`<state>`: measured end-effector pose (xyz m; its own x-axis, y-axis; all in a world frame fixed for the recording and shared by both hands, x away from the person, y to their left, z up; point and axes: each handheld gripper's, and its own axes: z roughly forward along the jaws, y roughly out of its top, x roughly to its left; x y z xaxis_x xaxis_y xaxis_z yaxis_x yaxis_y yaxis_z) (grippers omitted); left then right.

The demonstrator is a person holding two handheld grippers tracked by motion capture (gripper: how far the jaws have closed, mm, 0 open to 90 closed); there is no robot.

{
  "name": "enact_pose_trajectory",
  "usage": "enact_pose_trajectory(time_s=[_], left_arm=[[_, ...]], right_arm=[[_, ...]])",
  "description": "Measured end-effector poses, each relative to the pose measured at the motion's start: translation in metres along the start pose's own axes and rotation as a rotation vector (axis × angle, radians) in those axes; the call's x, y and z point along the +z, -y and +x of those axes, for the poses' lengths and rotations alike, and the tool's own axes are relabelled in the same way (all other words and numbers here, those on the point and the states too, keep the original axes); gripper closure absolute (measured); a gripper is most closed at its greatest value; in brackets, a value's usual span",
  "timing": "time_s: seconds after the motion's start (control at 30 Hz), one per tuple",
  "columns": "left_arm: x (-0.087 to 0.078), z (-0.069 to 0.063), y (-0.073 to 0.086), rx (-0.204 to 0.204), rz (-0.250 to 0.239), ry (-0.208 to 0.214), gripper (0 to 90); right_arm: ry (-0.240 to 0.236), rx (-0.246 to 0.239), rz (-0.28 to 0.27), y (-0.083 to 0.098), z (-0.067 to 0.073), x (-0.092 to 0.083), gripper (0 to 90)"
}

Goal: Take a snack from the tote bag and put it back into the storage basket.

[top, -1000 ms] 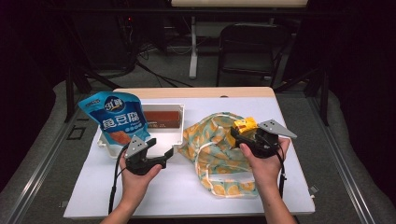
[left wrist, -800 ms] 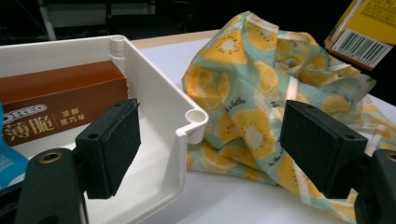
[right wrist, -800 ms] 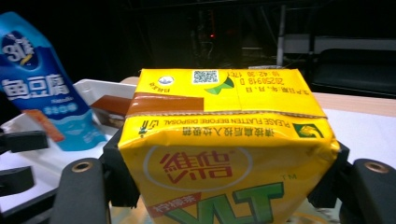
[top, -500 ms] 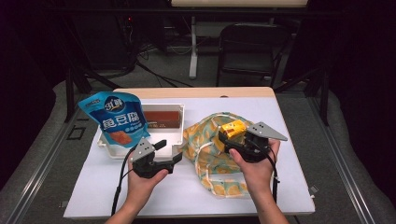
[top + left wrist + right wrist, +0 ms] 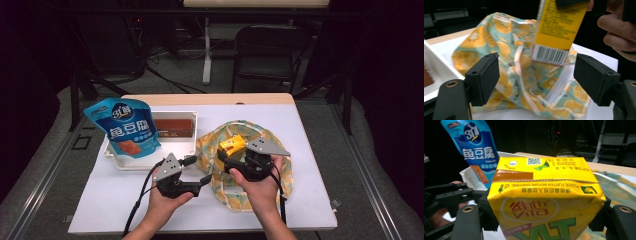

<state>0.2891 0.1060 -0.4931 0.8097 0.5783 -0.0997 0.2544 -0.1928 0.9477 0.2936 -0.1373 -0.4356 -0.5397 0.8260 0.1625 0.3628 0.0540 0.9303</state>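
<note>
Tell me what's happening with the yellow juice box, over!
Right hand-held gripper shut on yellow juice box. Left hand-held gripper open, empty, beside fruit-print bag. Nothing in the way.

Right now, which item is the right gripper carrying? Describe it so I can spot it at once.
Find the lemon-print bag on the white table, right of the white tray. Above it, the right gripper clamps a yellow drink carton, the one boxy yellow thing, unlike the blue snack pouch.
</note>
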Motion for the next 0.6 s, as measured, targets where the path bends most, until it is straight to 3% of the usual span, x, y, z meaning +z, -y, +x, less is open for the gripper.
enact_pose_trajectory(time_s=[0.03, 0.07, 0.1, 0.13, 0.17, 0.2, 0.37, 0.4, 0.47, 0.5, 0.6], left_arm=[[0.001, -0.001, 0.0, 0.012, 0.011, 0.029, 21.3], [0.002, -0.003, 0.0, 0.021, 0.017, 0.026, 22.0], [0.004, -0.006, 0.0, 0.035, 0.012, -0.006, 21.9], [0.004, -0.007, 0.0, 0.043, 0.012, 0.008, 22.4], [0.005, -0.008, 0.0, 0.043, 0.012, 0.013, 24.1], [0.005, -0.009, 0.0, 0.042, 0.011, -0.009, 24.1], [0.008, -0.01, 0.0, 0.047, 0.019, 0.018, 24.3], [0.01, -0.012, 0.001, 0.051, 0.017, -0.012, 24.3], [0.011, -0.013, 0.002, 0.05, 0.018, 0.004, 24.4], [0.011, -0.014, 0.002, 0.049, 0.018, -0.017, 24.1], [0.013, -0.014, 0.003, 0.042, 0.016, 0.004, 23.9]], right_arm=[[-0.004, -0.001, 0.0, 0.0, 0.003, 0.001, 29.2], [-0.011, -0.005, 0.003, 0.001, 0.006, 0.001, 29.2], [-0.017, -0.01, 0.006, 0.001, 0.007, 0.002, 29.2], [-0.023, -0.012, 0.005, 0.002, 0.011, 0.003, 29.2], [-0.026, -0.015, 0.008, 0.002, 0.012, 0.003, 29.2], [-0.034, -0.014, 0.009, 0.003, 0.015, 0.004, 29.2], [-0.048, -0.013, 0.015, 0.006, 0.026, 0.006, 29.2], [-0.052, -0.016, 0.018, 0.006, 0.028, 0.006, 29.2], [-0.058, -0.017, 0.022, 0.007, 0.032, 0.007, 29.2], [-0.064, -0.011, 0.02, 0.008, 0.034, 0.008, 29.2], [-0.073, -0.007, 0.023, 0.009, 0.039, 0.008, 29.2]])
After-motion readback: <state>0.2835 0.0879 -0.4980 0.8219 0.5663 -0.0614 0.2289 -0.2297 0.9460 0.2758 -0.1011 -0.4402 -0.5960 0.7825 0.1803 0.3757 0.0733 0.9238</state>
